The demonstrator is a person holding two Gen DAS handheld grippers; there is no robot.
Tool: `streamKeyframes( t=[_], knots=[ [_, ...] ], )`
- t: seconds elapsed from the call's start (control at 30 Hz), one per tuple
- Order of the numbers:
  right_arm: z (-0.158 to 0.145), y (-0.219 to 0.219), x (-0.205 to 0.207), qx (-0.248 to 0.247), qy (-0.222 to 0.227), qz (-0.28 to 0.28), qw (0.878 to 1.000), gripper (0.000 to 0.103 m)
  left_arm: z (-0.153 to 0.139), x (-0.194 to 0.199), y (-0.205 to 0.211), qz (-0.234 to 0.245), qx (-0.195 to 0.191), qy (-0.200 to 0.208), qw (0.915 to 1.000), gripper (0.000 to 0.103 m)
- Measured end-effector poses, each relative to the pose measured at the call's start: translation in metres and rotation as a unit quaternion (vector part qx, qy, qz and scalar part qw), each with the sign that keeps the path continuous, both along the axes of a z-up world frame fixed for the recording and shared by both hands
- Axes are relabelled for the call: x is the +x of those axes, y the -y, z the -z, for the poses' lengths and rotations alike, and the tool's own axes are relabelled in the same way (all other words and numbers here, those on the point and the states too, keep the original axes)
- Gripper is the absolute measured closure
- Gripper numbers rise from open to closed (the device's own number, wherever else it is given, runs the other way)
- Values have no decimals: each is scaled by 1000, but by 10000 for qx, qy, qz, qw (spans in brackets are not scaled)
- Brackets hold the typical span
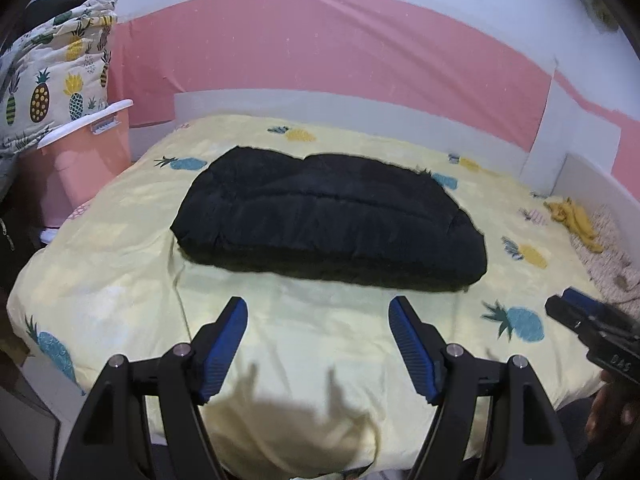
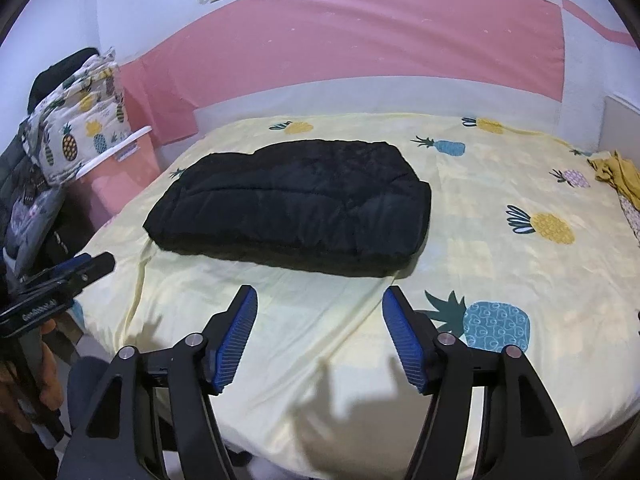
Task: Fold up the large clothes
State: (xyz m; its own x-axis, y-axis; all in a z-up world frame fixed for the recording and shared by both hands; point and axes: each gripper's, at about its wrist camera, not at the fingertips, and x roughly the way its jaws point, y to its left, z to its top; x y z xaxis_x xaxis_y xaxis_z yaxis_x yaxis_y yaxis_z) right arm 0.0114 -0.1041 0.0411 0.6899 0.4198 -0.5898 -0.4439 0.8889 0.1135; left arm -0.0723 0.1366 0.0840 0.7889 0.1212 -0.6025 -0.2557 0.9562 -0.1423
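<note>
A black padded garment (image 1: 328, 216) lies folded into a thick rectangle in the middle of the bed; it also shows in the right wrist view (image 2: 292, 208). My left gripper (image 1: 318, 308) is open and empty, held above the sheet just in front of the garment's near edge. My right gripper (image 2: 320, 296) is open and empty, also just short of the near edge, towards its right end. Each gripper shows in the other's view: the right gripper (image 1: 592, 324) at the far right, the left gripper (image 2: 72, 276) at the far left.
The bed has a pale yellow pineapple-print sheet (image 1: 120, 264). A pink bin (image 1: 80, 168) with a pineapple-print quilt (image 1: 52, 68) on top stands at the bed's left. A mustard cloth (image 2: 616, 176) lies at the right edge. A pink and white wall is behind.
</note>
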Motion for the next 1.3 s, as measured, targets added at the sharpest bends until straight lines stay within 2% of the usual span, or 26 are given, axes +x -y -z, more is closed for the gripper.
streamKeyframes(
  t=[0.1, 0.23, 1.3],
  knots=[
    [4, -2, 1, -18, -84, -18, 10000, 37, 10, 2, -1, -40, -170, -162, 9997, 28],
    [10, -5, 2, -76, -190, -34, 9998, 37, 20, 4, -2, -153, -162, -318, 9992, 28],
    [20, -20, 0, -323, -337, -166, 9988, 37, 22, 6, 17, -69, -53, -334, 9994, 28]
  ],
)
